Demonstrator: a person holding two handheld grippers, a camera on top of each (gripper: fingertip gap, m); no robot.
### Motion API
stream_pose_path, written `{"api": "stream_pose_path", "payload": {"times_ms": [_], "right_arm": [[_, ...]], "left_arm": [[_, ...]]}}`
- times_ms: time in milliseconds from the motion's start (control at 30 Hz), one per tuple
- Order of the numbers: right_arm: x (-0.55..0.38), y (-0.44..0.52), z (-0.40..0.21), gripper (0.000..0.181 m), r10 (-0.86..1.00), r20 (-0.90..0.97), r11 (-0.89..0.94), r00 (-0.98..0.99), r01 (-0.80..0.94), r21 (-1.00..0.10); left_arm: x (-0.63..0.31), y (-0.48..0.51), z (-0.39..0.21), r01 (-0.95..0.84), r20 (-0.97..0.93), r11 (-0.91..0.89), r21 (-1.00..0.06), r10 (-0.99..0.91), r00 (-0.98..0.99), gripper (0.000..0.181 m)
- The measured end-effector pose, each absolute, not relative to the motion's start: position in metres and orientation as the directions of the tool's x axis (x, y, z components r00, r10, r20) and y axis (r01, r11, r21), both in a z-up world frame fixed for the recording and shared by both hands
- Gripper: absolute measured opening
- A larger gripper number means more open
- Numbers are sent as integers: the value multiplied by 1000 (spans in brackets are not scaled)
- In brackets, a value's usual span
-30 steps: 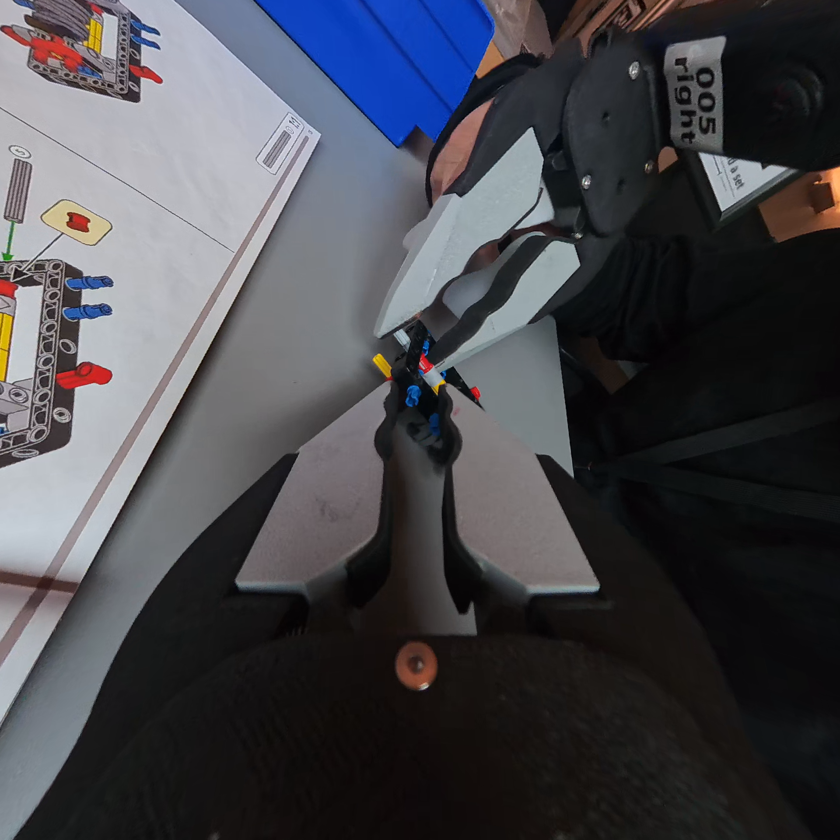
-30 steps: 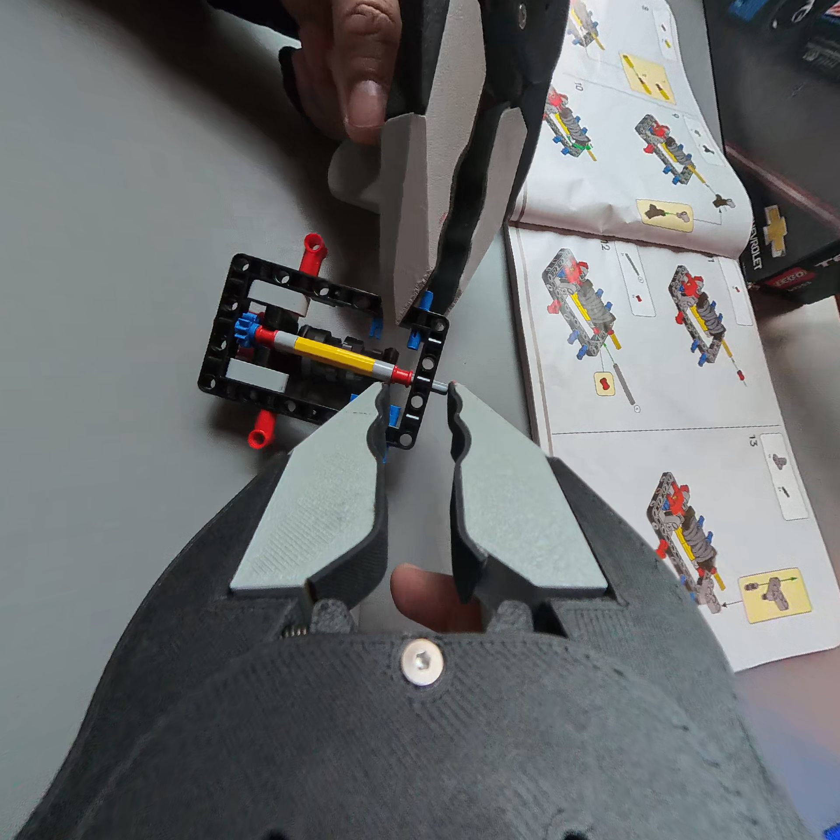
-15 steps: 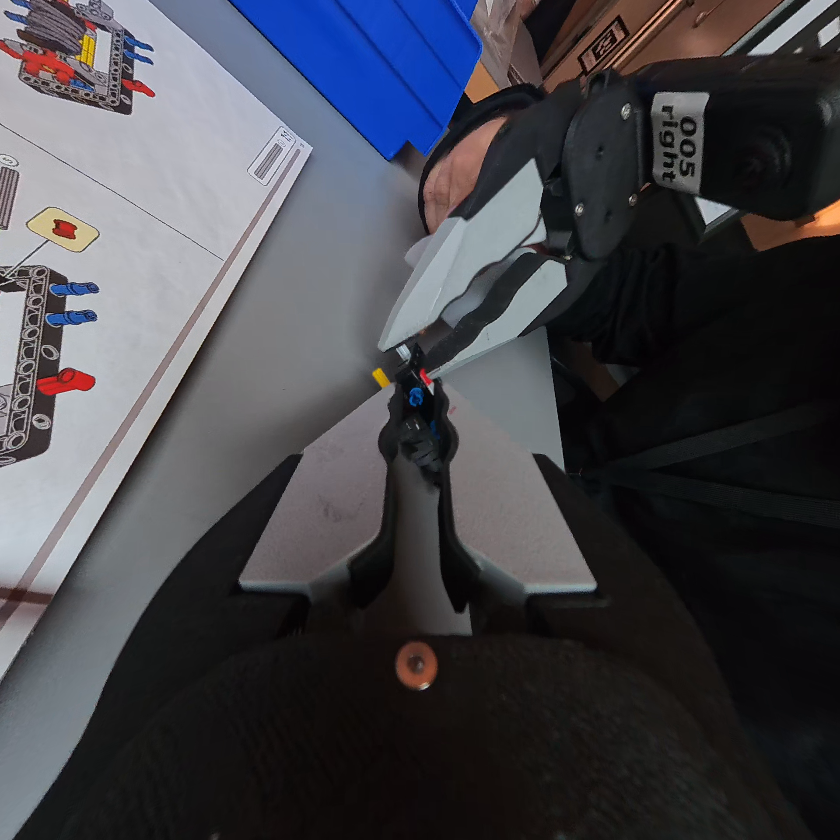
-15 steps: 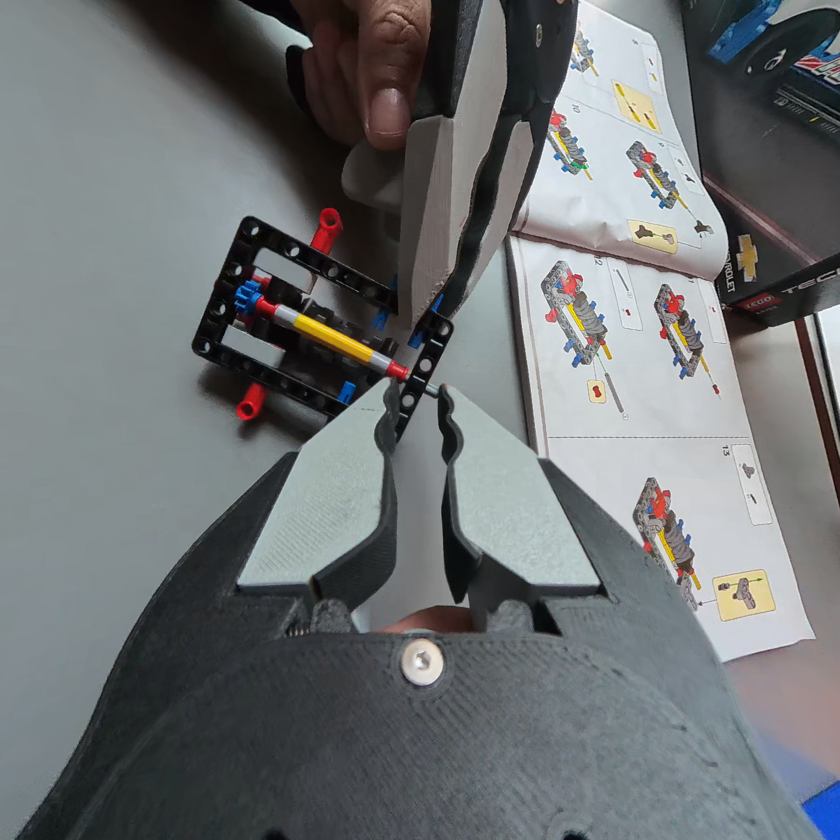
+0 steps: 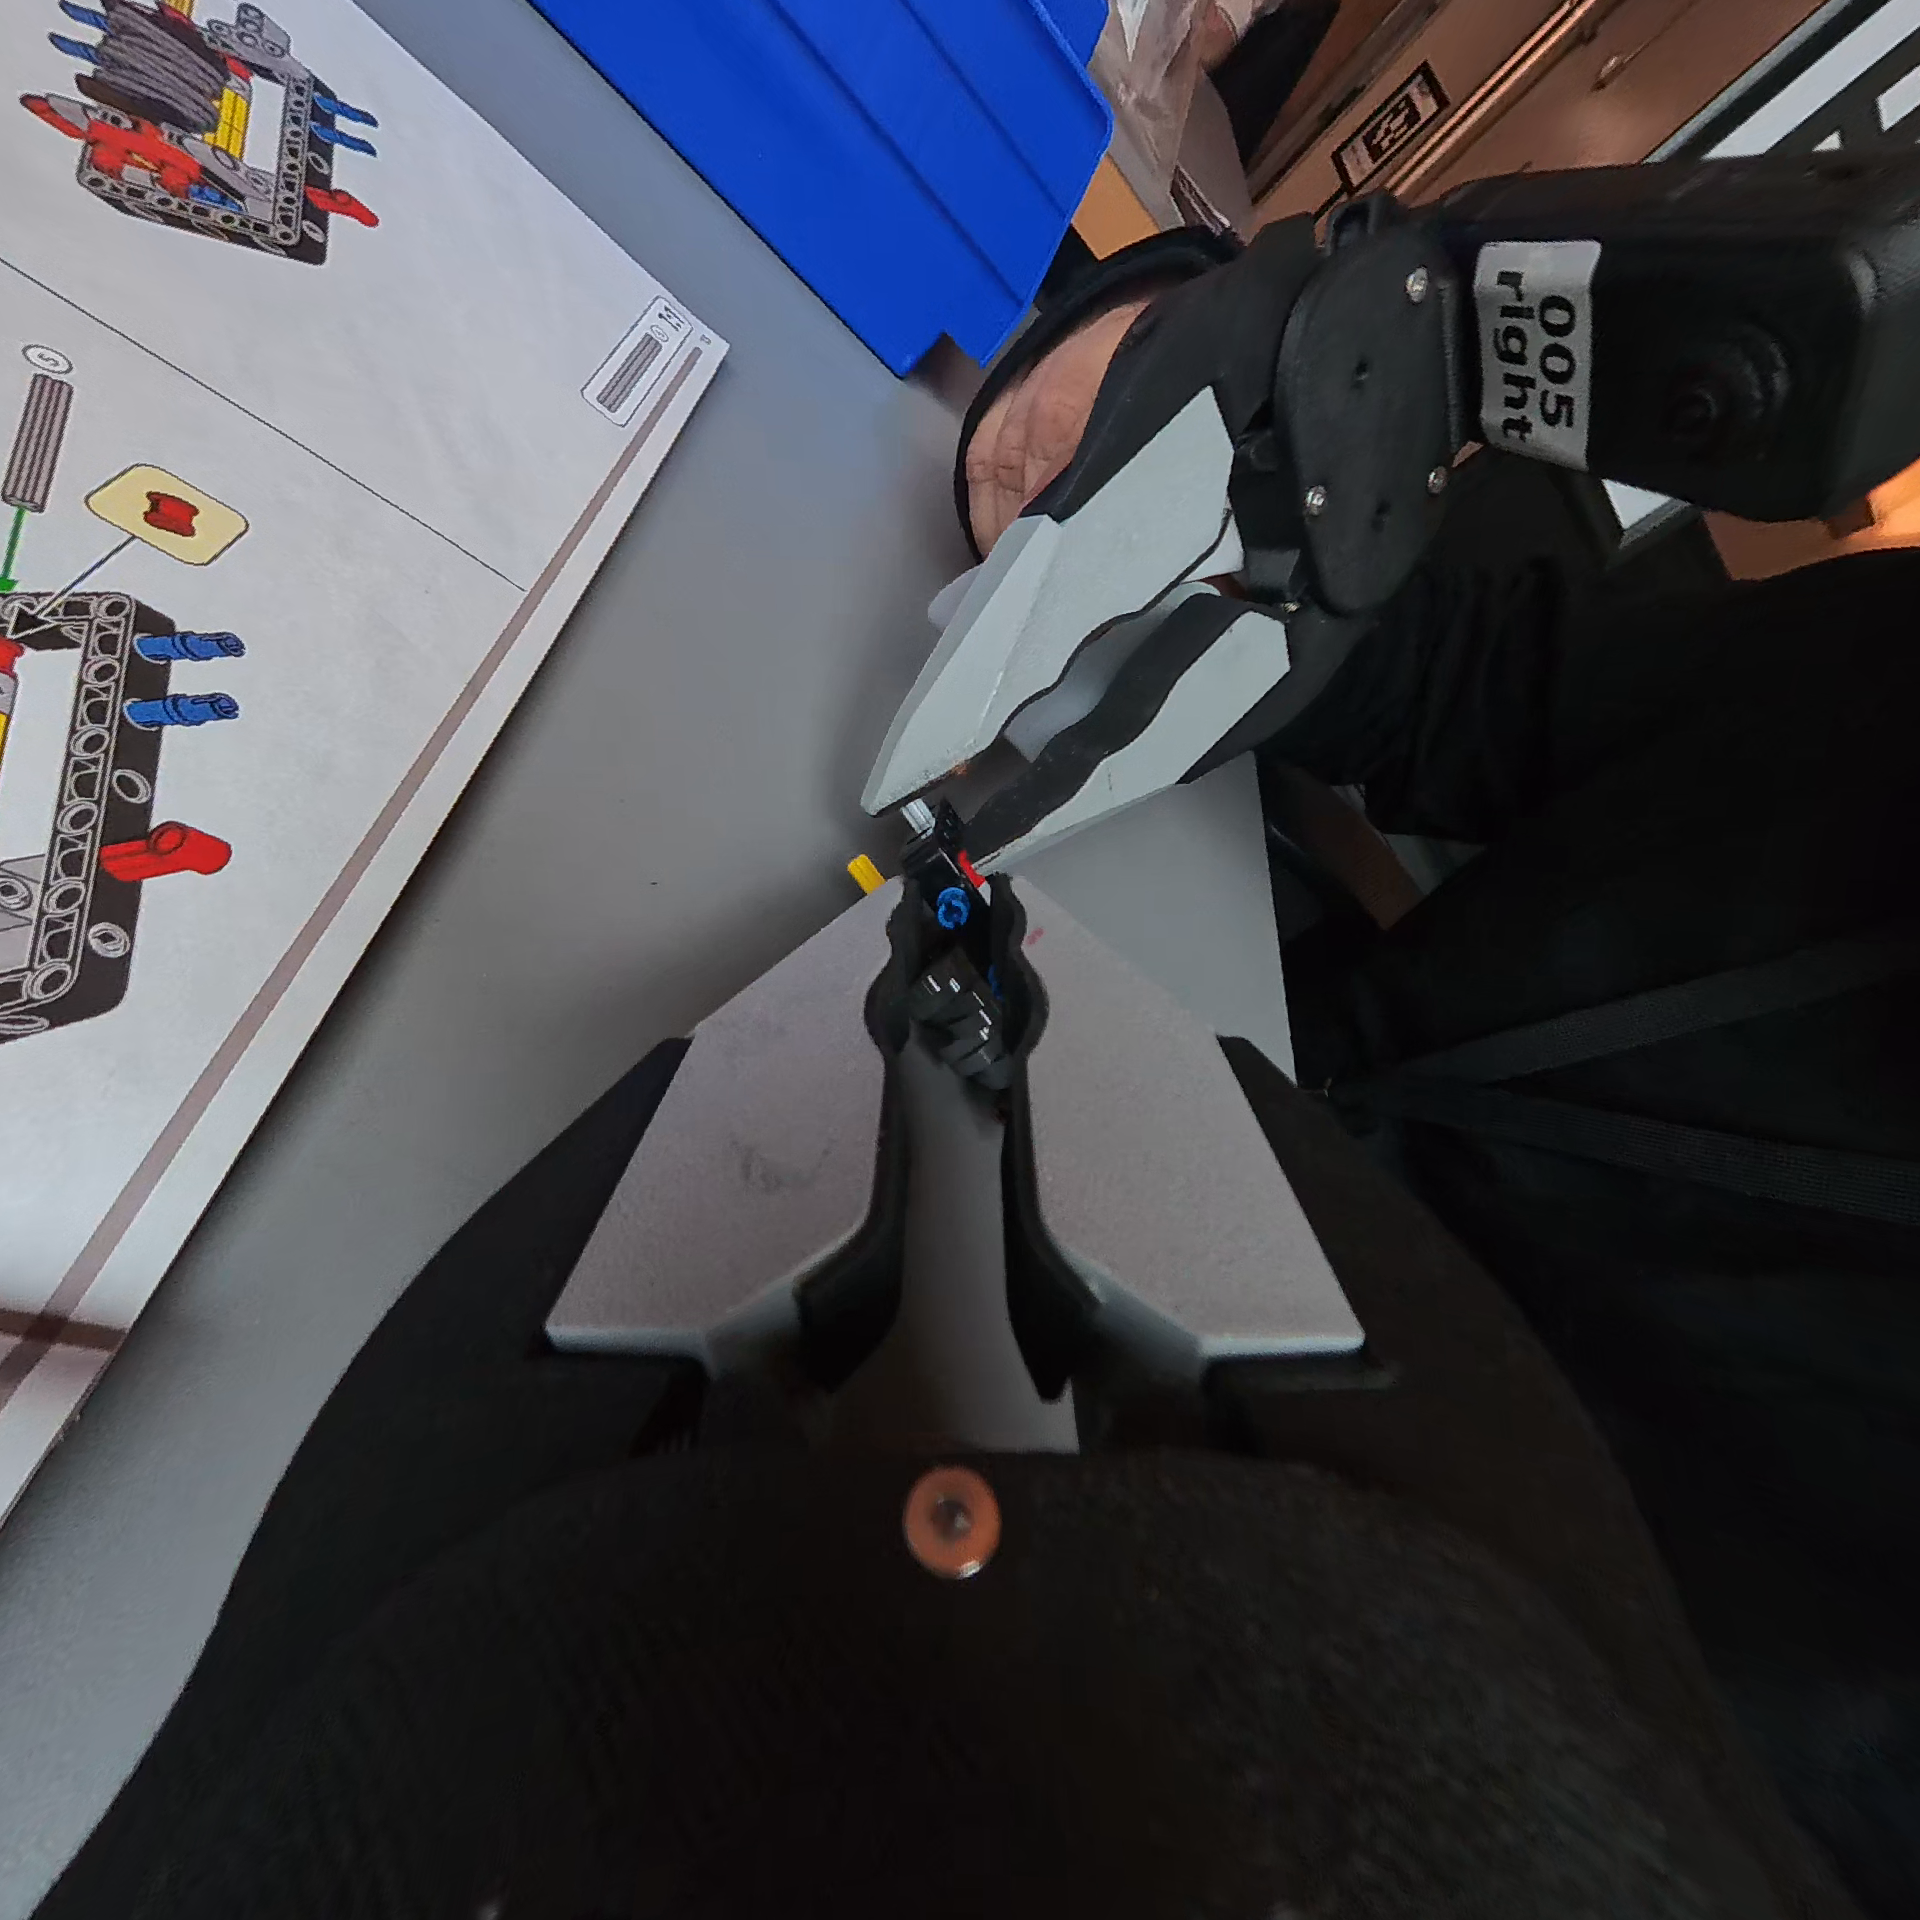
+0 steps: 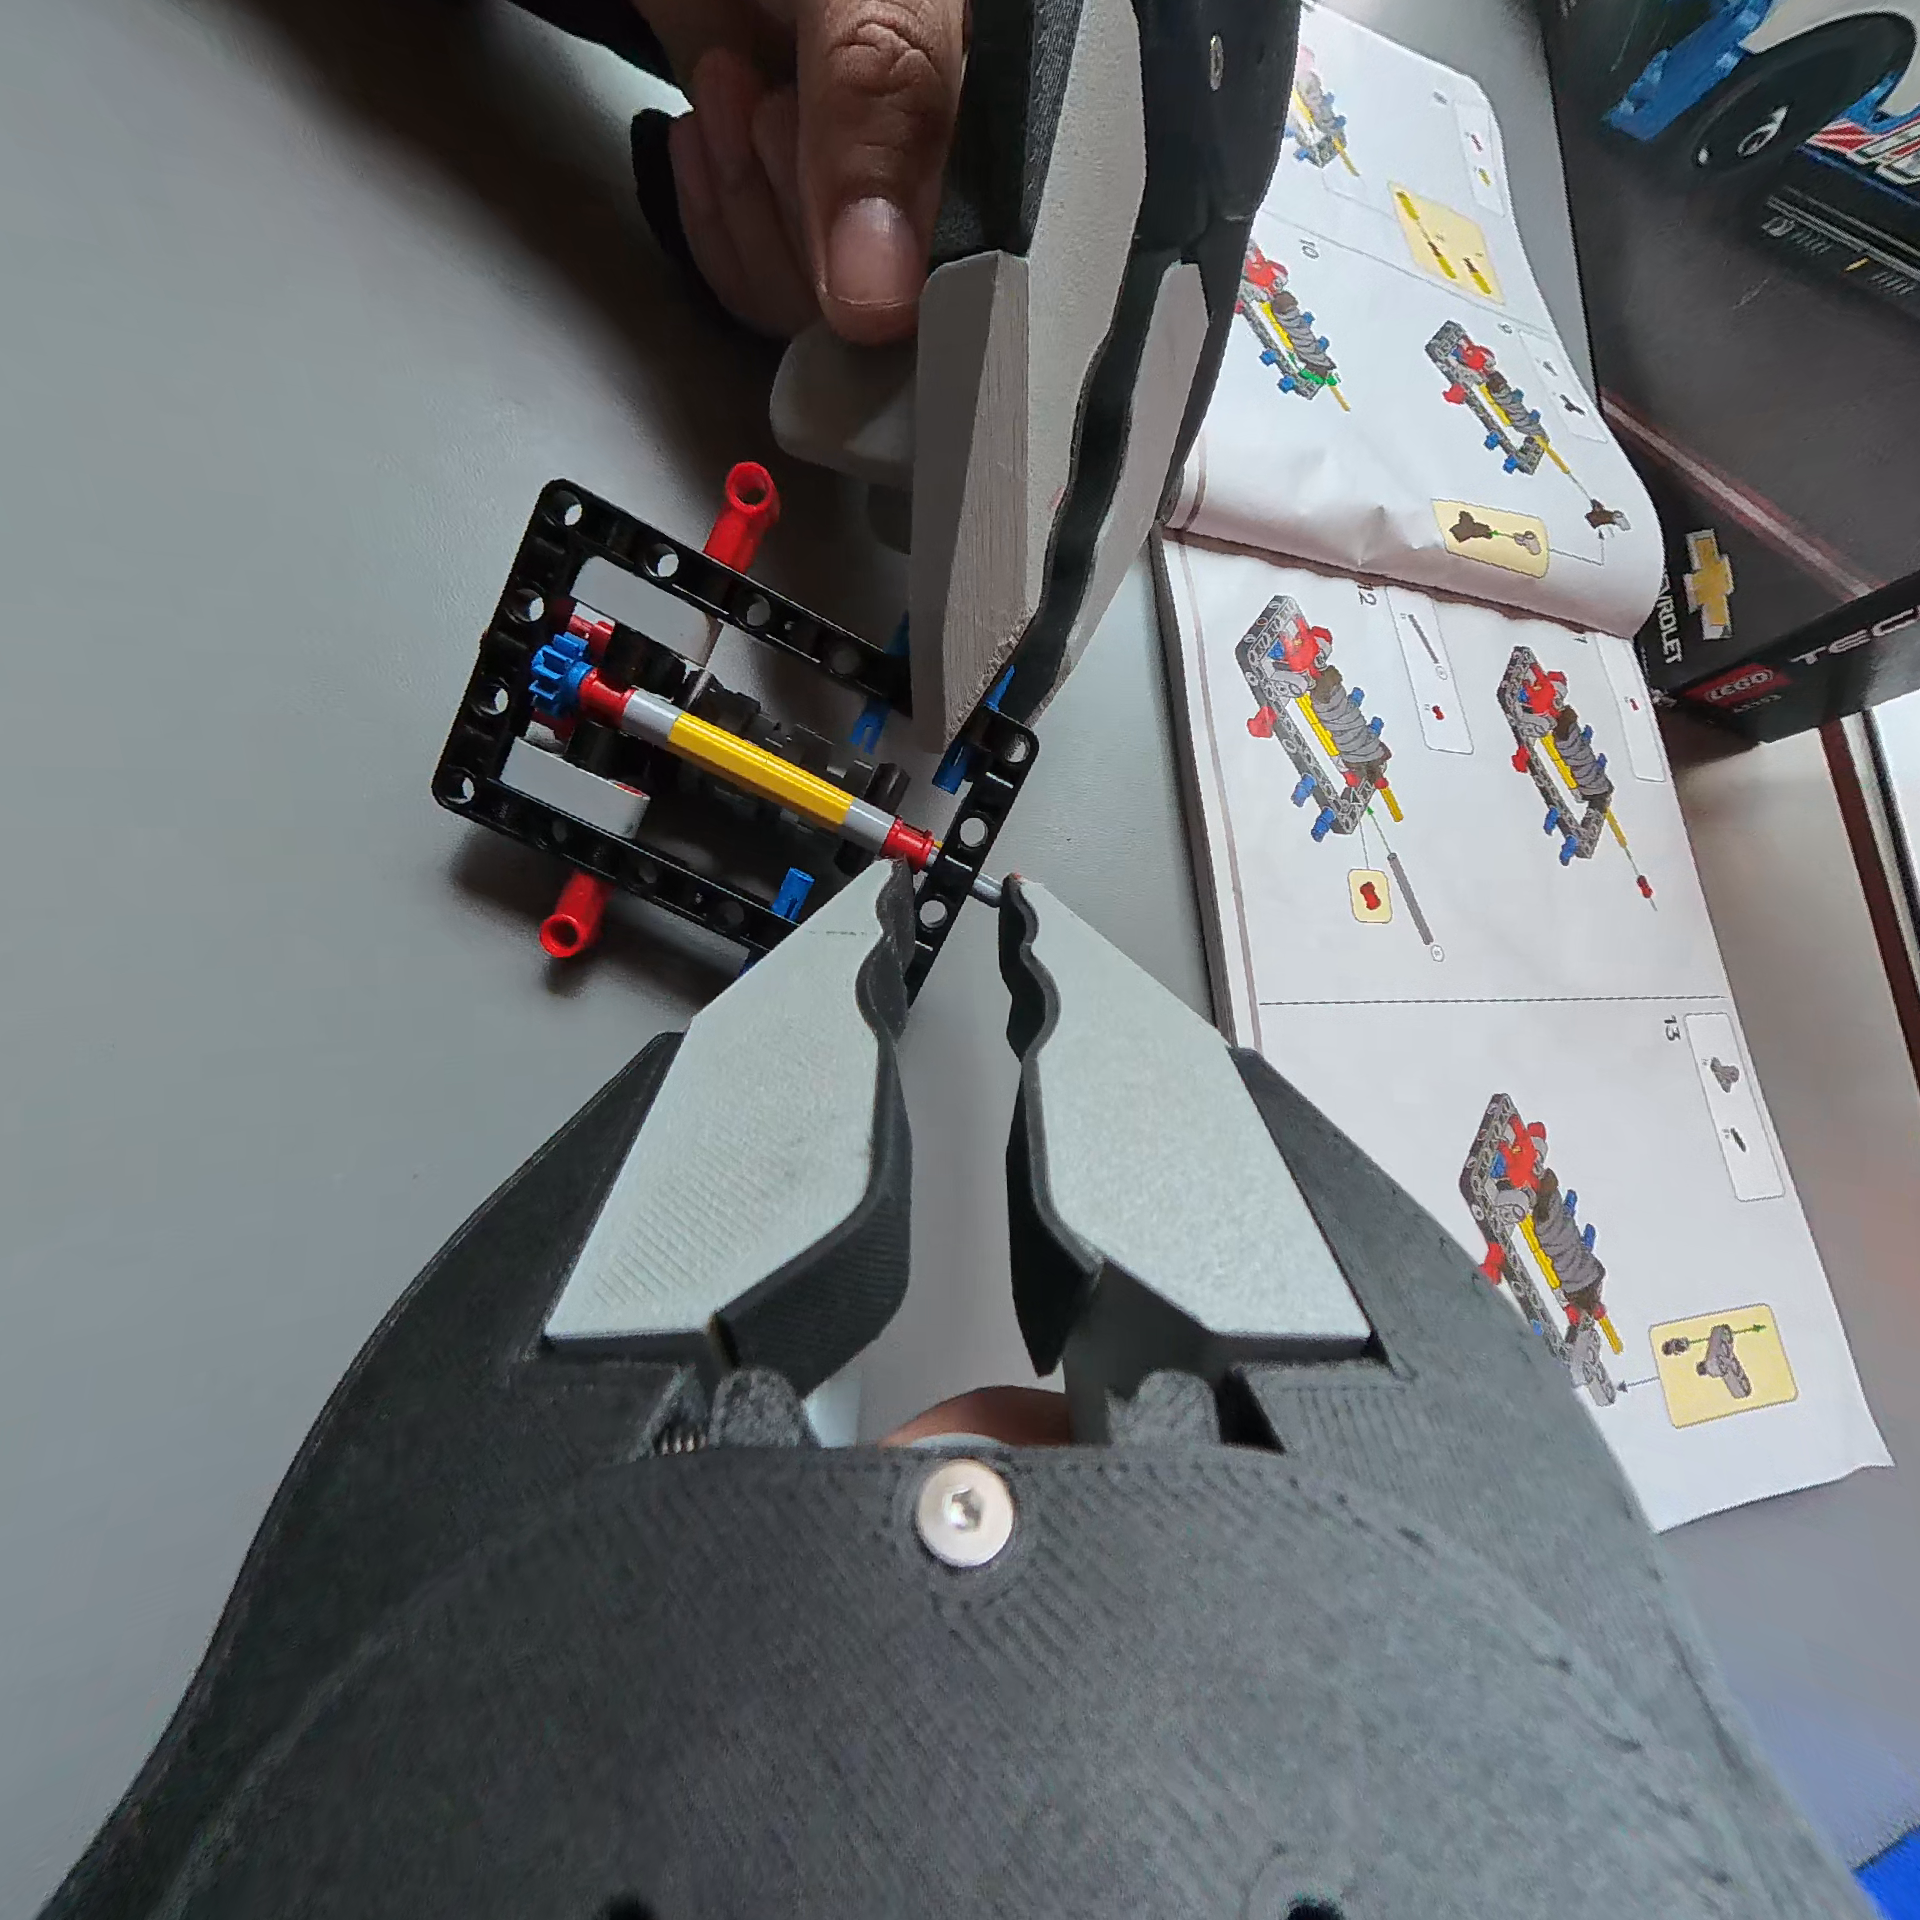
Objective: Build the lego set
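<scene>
The left gripper (image 5: 956, 940) is clamped on the short end of the black lego frame (image 6: 727, 727), which lies on the grey surface (image 6: 260, 364). The right gripper (image 6: 951, 899), partly open, straddles that end bar, one fingertip touching the grey axle tip (image 6: 987, 885). Bare surface opens from 7 to 11 o'clock of the frame; the instruction booklet (image 6: 1455, 831) borders at 3 o'clock.

table (image 6: 260, 416): grey, matte | bin (image 5: 883, 135): blue | light: even
</scene>
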State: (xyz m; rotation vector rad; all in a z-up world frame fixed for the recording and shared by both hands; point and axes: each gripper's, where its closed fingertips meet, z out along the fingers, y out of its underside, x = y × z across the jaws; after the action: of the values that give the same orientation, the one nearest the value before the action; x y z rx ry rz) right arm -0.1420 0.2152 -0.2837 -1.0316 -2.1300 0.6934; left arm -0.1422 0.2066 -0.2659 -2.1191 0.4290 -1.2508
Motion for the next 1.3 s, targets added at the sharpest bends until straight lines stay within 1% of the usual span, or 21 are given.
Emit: {"api": "stream_pose_path", "payload": {"times_ms": [67,133,233,367,633,700,733,800,933,1067,1300], "right_arm": [[-142,215,-283,13,822,325,541,-467,464,-701],[-146,216,-280,14,840,320,512,-438,445,-734],[-146,214,-278,15,874,209,419,-439,463,-781],[-145,213,-281,19,875,184,406,-448,471,-783],[-147,215,-284,18,882,198,414,-427,503,-759],[-147,215,-285,18,890,168,390,-424,517,-762],[-147,216,-285,21,897,150,372,-417,525,-766],[-147,216,-286,17,900,129,356,-416,533,-767],[-148,216,-287,15,887,179,402,-427,520,-754],[-147,215,-287,14,891,153,382,-428,520,-764],[-145,213,-289,12,859,225,458,-460,493,-740]], "left_arm": [[-142,206,-266,40,661,-745,-666,-564,496,10],[-145,208,-262,69,664,-737,-673,-560,496,10],[-147,206,-263,79,680,-747,-660,-549,486,10],[-146,207,-264,70,669,-745,-664,-549,501,10],[-147,209,-265,79,673,-747,-660,-542,503,11],[-147,209,-265,77,672,-748,-660,-541,506,11],[-147,209,-265,76,672,-747,-660,-542,505,11],[-147,209,-265,78,672,-747,-660,-541,505,11],[-147,209,-265,77,672,-748,-660,-541,506,11],[-147,209,-266,76,673,-750,-658,-540,506,11],[-144,208,-267,63,668,-749,-660,-546,506,10]]}}
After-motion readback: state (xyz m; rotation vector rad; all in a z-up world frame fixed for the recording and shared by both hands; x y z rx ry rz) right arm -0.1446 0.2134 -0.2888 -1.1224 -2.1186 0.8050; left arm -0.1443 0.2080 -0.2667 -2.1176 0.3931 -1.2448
